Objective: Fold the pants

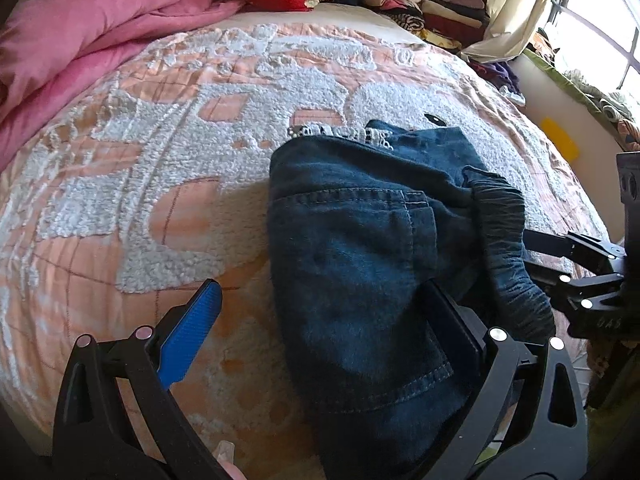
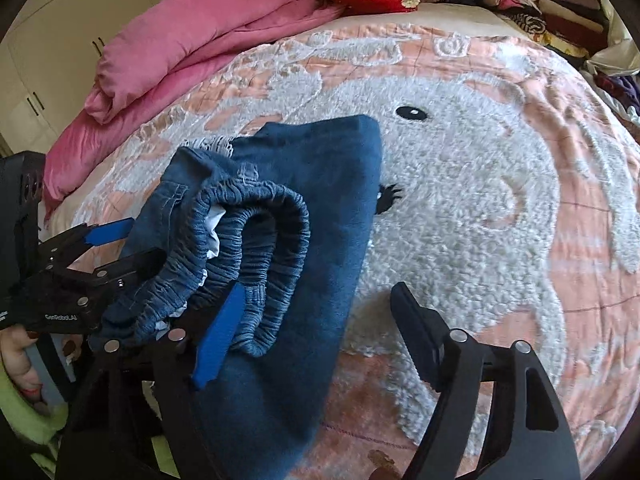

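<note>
The blue denim pants [image 1: 372, 256] lie bunched on the bed, elastic waistband [image 2: 256, 240] folded toward me. My left gripper [image 1: 324, 300] is open, its blue-padded finger [image 1: 192, 332] on the bedspread and its other finger [image 1: 452, 320] under the pants' edge. My right gripper [image 2: 316, 312] is open too, its blue pad [image 2: 220, 340] against the waistband and its black finger [image 2: 416, 328] over the bedspread. The left gripper shows at the left of the right wrist view [image 2: 120, 244], the right gripper at the right of the left wrist view [image 1: 532, 252].
A pink-and-white fleece bedspread [image 2: 480, 200] with a rabbit face covers the bed. A pink duvet [image 1: 80, 40] lies bunched at the far left. Stacks of folded clothes [image 1: 424, 4] line the far edge. A window [image 1: 600, 20] is at the right, cupboards [image 2: 60, 20] at the left.
</note>
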`<action>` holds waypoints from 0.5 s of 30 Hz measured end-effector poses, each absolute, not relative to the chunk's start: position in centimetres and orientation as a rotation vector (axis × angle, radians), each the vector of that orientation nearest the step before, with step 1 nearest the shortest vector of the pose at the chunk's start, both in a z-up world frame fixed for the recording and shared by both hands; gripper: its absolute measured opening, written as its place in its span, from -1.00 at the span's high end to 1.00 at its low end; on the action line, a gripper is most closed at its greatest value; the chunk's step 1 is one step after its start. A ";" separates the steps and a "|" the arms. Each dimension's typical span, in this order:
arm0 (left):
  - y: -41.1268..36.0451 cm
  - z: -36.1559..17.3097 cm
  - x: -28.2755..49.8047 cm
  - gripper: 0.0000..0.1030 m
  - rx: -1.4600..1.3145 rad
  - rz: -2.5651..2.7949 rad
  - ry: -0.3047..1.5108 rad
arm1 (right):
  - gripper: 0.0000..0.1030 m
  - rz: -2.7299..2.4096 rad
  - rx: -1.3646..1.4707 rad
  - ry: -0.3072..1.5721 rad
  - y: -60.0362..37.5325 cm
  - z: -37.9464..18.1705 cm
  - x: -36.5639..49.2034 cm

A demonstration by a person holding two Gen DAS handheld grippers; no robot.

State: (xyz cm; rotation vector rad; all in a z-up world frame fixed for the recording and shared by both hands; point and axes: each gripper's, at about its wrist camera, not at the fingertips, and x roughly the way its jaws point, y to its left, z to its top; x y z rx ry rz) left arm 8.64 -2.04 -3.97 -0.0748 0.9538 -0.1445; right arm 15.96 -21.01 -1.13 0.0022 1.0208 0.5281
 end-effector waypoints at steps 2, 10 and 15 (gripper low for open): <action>-2.2 -4.3 8.8 -0.81 -0.078 -0.149 0.957 | -0.43 0.538 0.009 1.020 -21.0 -1.3 16.1; -3.1 -4.5 9.3 -0.44 -0.072 -0.193 0.953 | -0.35 0.593 0.026 1.005 -20.9 -1.9 16.6; -3.4 -4.4 9.2 -0.11 -0.087 -0.222 0.952 | -0.08 0.636 0.031 0.998 -20.7 -1.9 16.7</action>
